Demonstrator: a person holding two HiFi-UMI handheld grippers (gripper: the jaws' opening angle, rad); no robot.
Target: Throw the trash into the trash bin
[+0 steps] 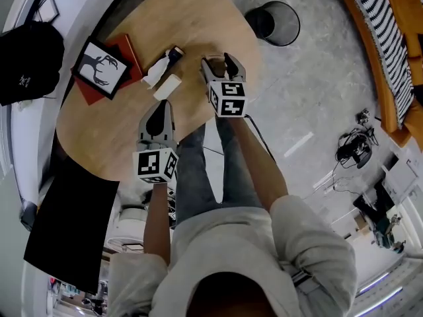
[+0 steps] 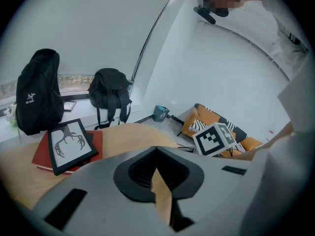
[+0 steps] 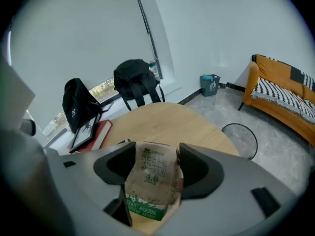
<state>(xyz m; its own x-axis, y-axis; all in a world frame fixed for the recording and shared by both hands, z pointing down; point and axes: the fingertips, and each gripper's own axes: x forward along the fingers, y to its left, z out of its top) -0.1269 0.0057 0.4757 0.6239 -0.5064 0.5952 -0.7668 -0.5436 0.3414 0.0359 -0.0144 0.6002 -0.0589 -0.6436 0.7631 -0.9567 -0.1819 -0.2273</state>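
Observation:
A brown milk carton with a green base [image 3: 150, 181] stands between the jaws of my right gripper [image 3: 155, 149], and both pads lie against its sides. In the head view that gripper [image 1: 218, 63] is over the far part of the round wooden table [image 1: 99, 140]. My left gripper [image 1: 158, 111] is nearer on the table; in its own view its fingertips meet with nothing between them [image 2: 156, 149]. A white bottle with a dark cap [image 1: 157, 71] and a pale box [image 1: 167, 86] lie between the two grippers. The black mesh trash bin [image 1: 277, 22] stands on the floor past the table's far right edge.
A framed antler picture [image 1: 100, 68] rests on a red book [image 1: 125, 48] at the table's left. Black backpacks [image 1: 26, 61] sit on the window ledge. An orange sofa [image 1: 383, 45] lines the right wall. A small teal bin [image 3: 210, 85] stands by the far wall.

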